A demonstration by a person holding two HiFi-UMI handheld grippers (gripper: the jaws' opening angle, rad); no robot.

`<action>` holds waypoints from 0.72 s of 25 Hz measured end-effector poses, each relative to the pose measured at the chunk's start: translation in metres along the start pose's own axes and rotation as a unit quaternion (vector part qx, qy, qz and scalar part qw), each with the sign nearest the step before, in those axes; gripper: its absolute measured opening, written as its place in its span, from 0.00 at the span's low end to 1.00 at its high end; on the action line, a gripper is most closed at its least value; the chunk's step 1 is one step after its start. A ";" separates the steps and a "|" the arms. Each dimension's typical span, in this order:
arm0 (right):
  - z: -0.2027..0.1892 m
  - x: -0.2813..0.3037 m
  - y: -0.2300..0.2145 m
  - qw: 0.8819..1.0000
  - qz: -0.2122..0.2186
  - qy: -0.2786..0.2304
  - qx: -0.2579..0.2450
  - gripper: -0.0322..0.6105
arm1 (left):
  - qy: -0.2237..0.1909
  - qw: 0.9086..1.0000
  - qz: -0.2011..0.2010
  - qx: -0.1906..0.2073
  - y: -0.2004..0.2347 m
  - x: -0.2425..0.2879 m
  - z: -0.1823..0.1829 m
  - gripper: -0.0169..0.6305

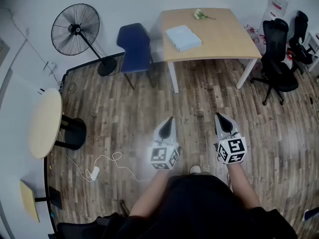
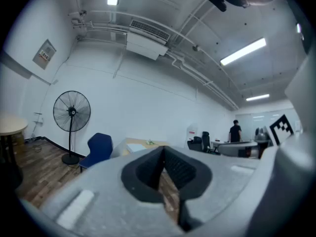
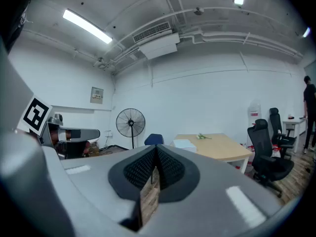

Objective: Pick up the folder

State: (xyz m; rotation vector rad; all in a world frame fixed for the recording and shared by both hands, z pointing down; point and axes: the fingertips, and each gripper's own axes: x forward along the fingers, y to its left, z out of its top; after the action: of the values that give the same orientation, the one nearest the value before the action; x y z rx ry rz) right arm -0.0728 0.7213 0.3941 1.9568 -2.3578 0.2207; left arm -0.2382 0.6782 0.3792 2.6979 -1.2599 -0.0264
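folder point(image 1: 183, 37), in the head view, lies flat on the left part of the pale wood surface point(image 1: 224, 39), upper middle of the frame. it is a thin, light blue-white rectangle, and its long axis seems to run from upper left to lower right. the left hand-held gripper point(image 1: 171, 118) and right hand-held gripper point(image 1: 221, 116) sit low in the frame over the plank floor point(image 1: 124, 108), well apart from the folder, both pointing up the frame toward it. the folder lies straight ahead and nearer the left one's line, so the left looks slightly closer. a blue chair point(image 1: 135, 46) stands just left of the surface.

in the left gripper view, the left hand-held gripper point(image 2: 164, 154) has its ribbed black pads closed together on nothing. the folder point(image 2: 135, 147) is a small pale patch far off, just left of the tips.

in the right gripper view, the right hand-held gripper point(image 3: 156, 154) is likewise closed and empty. the folder point(image 3: 185, 144) shows on the surface point(image 3: 222, 147), just right of the tips, and far.
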 end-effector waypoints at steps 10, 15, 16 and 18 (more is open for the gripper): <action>0.003 -0.002 -0.011 1.000 0.023 -0.015 0.013 0.05 | 0.005 1.000 0.018 0.004 -0.005 0.004 -0.008 0.03; -0.008 0.001 -0.022 0.999 0.034 -0.010 0.019 0.05 | 0.016 1.000 0.016 0.014 -0.013 0.008 -0.019 0.03; -0.011 0.002 -0.024 0.999 0.034 -0.007 0.023 0.05 | 0.021 1.000 0.014 0.015 -0.014 0.010 -0.021 0.03; -0.018 0.005 -0.029 0.999 0.031 0.000 0.032 0.05 | 0.025 1.000 0.006 0.017 -0.015 0.015 -0.025 0.03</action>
State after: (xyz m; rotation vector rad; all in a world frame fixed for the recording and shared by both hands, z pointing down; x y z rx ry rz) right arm -0.0458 0.7139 0.4146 1.9110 -2.4427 0.3037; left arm -0.2151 0.6803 0.4018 2.7009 -1.2736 0.0636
